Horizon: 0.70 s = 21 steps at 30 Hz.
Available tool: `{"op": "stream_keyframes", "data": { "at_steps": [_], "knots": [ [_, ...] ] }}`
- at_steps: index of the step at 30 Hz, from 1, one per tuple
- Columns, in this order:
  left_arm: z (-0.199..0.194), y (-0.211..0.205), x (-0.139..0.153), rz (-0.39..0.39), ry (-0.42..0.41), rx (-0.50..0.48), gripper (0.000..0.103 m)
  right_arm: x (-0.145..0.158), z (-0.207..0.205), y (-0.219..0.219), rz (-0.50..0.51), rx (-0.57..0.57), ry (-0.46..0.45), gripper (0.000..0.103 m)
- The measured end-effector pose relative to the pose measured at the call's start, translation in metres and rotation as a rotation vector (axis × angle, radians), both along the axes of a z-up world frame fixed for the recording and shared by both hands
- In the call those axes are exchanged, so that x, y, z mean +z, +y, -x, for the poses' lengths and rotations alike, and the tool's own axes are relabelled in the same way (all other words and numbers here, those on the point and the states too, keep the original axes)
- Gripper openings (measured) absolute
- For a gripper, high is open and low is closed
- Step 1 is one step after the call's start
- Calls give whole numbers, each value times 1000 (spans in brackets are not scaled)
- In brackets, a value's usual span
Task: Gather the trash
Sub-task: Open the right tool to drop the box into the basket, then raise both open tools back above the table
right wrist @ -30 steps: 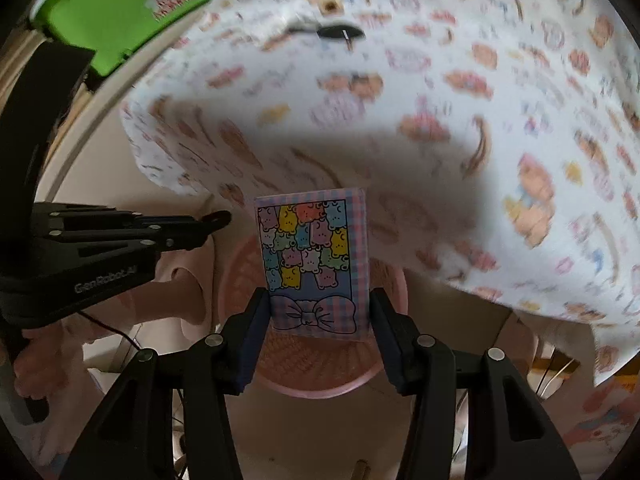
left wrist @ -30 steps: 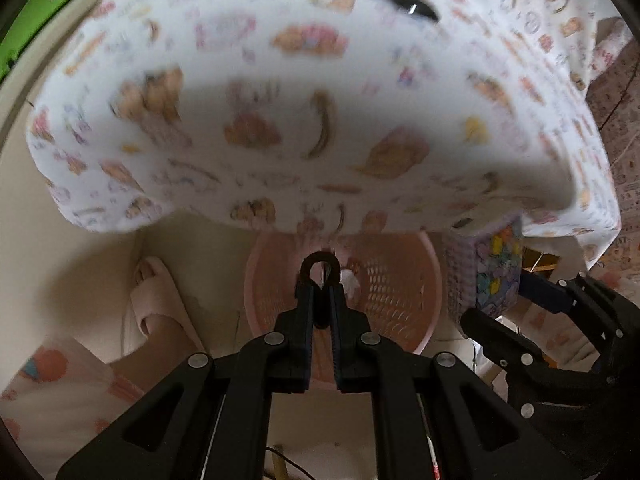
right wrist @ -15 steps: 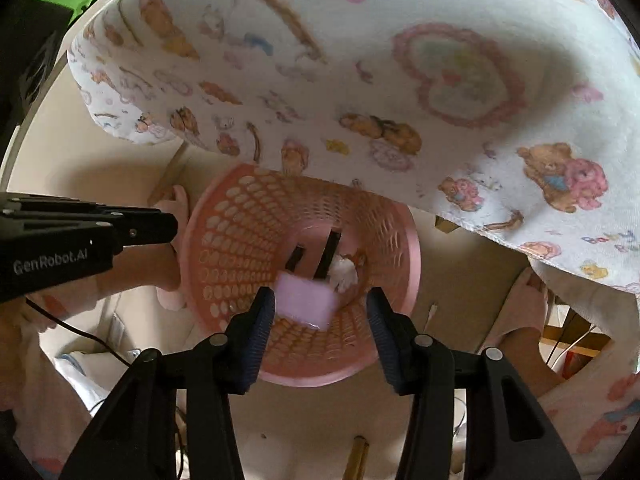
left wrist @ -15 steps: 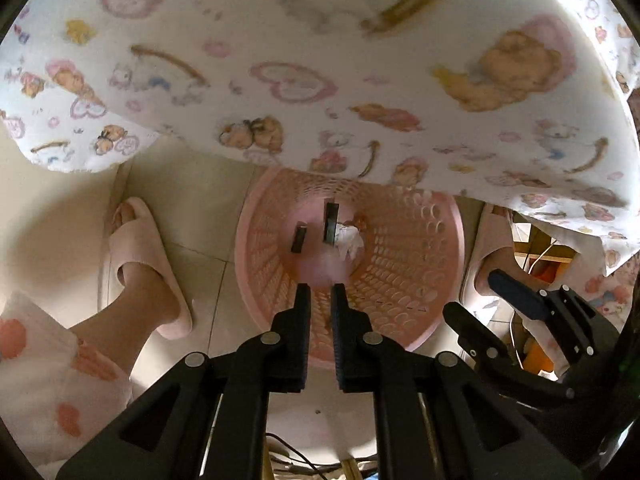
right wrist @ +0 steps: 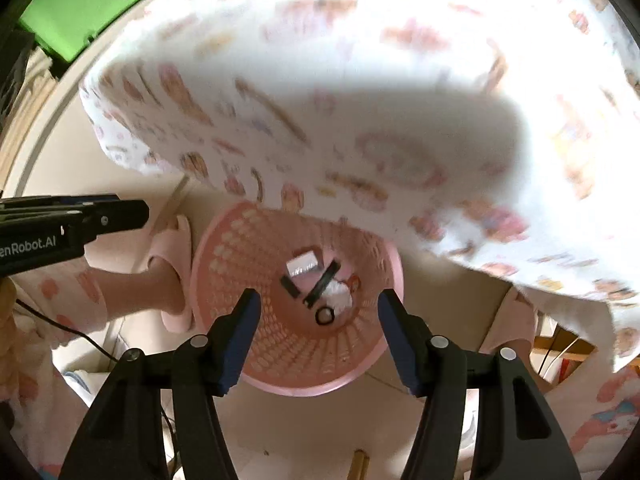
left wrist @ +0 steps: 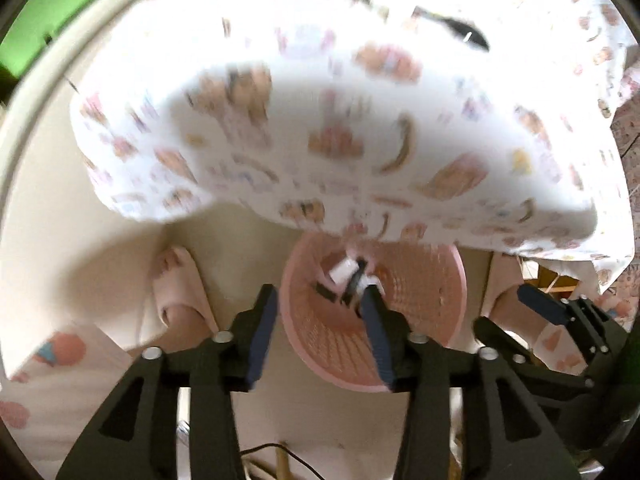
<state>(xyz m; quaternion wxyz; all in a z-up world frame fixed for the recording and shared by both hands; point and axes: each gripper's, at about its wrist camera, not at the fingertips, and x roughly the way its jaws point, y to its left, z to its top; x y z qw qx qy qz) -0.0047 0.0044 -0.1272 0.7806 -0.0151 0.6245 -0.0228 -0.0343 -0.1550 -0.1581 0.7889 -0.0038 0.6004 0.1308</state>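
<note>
1. Patterned tablecloth [right wrist: 360, 92], white with bears and hearts, blurred, fills 10 to 2 o'clock in both wrist views and overhangs the far rim of the basket.
2. Pink perforated basket [right wrist: 256, 344] on the pale floor at centre, directly under both grippers.
3. Left gripper [left wrist: 320, 320] pointing steeply down over the basket, jaws just opened and now spread, nothing between the blue pads; seen from the right wrist view as a black arm entering at 9 o'clock.
4. Right gripper [right wrist: 316, 336] likewise aimed down, jaws just widened and standing apart, empty, framing the basket bottom.
5. Pink slipper [left wrist: 178, 284] on a foot at 9 o'clock of the basket, just beside its wall.
6. Trash on the basket bottom: small pale packet [right wrist: 303, 265], two black strips [right wrist: 322, 282], white crumpled wad [right wrist: 339, 295], black ring [right wrist: 324, 315] at 6 o'clock of the heap.
</note>
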Motion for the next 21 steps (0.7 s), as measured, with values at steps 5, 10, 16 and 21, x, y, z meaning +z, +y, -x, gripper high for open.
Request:
{"op": "stream_keyframes", "data": {
  "at_steps": [5, 10, 16, 21],
  "knots": [
    [1, 3, 15, -3, -46, -2, 49, 32, 7, -8, 5, -22, -103, 63],
    [3, 5, 42, -8, -174, 19, 67, 62, 7, -17, -9, -51, -201, 63],
    [8, 8, 78, -51, -366, 36, 90, 93, 13, -16, -22, -37, -305, 63],
    [4, 10, 82, -61, -388, 63, 101, 109, 15, -18, 15, -51, -391, 70]
  ]
}}
